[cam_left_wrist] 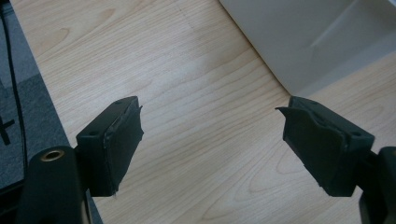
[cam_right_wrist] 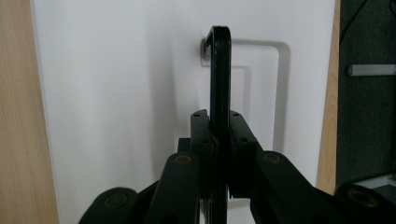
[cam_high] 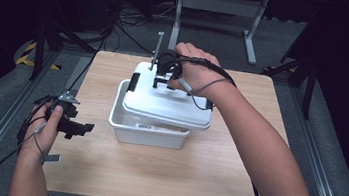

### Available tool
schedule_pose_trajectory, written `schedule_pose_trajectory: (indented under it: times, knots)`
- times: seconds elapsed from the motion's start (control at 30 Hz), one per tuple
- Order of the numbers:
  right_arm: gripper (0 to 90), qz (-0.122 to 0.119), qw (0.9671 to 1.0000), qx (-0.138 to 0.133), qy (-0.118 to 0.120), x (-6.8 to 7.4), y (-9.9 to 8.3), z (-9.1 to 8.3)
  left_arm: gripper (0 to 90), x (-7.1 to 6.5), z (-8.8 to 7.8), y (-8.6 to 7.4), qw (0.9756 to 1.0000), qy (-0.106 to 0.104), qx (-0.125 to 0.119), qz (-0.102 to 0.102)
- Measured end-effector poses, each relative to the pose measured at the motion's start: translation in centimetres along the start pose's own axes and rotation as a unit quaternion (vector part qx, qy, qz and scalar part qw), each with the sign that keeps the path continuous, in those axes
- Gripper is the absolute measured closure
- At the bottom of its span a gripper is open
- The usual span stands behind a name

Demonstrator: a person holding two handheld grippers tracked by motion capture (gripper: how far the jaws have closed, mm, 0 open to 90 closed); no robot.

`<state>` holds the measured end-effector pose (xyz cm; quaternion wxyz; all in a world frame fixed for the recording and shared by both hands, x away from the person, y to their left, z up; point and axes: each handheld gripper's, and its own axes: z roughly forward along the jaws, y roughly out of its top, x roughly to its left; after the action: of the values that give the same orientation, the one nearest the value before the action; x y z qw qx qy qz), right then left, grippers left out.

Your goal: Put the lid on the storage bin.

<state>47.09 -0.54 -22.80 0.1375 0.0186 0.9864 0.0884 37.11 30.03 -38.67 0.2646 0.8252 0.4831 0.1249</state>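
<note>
A white plastic box [cam_high: 148,132] stands mid-table, and its white lid [cam_high: 166,104] lies tilted and askew across the top. The lid's black handle [cam_right_wrist: 219,79] is raised on edge, and my right gripper [cam_right_wrist: 218,123] is shut on it from above. In the high view this right gripper [cam_high: 164,79] sits over the lid's far part. My left gripper [cam_high: 80,129] hovers left of the box, apart from it, jaws wide open and holding nothing. The left gripper [cam_left_wrist: 210,140] looks down on bare wood, with the box's wall [cam_left_wrist: 299,42] at upper right.
The wooden table [cam_high: 162,177] has free room in front of and on both sides of the box. A black clip [cam_high: 134,81] sits on the lid's left end. A white table frame [cam_high: 218,12] stands on the floor beyond, among cables [cam_high: 121,26].
</note>
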Motion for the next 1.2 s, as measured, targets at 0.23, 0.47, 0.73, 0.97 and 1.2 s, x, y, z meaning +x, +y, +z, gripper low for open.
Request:
schedule_pose_trajectory:
  times: [0.23, 0.47, 0.73, 0.97, 1.2]
  knots:
    - [83.8, -0.009, 0.9999, 0.0, 0.009, 0.1, 1.6, 1.1, 20.4, 0.0, 0.1, 0.0, 1.0, 0.002, 0.002, 0.001]
    - [83.9, -0.013, 0.9998, 0.0, 0.018, 0.1, 2.7, 2.2, 20.4, 0.1, 0.0, -0.2, 1.0, 0.001, 0.001, -0.004]
    - [83.9, -0.018, 0.9994, 0.001, 0.028, 0.3, 3.7, 3.5, 20.4, 0.1, 0.1, -0.1, 1.0, -0.001, 0.003, 0.0]
    - [83.9, -0.023, 0.9991, 0.011, 0.034, 0.4, 4.3, 4.7, 20.4, 0.2, 0.1, -0.1, 1.0, -0.002, 0.0, -0.002]
    - [84.0, -0.024, 0.9989, 0.019, 0.035, 0.3, 4.4, 5.2, 20.4, 0.3, 0.1, -0.2, 1.0, -0.003, 0.002, -0.003]
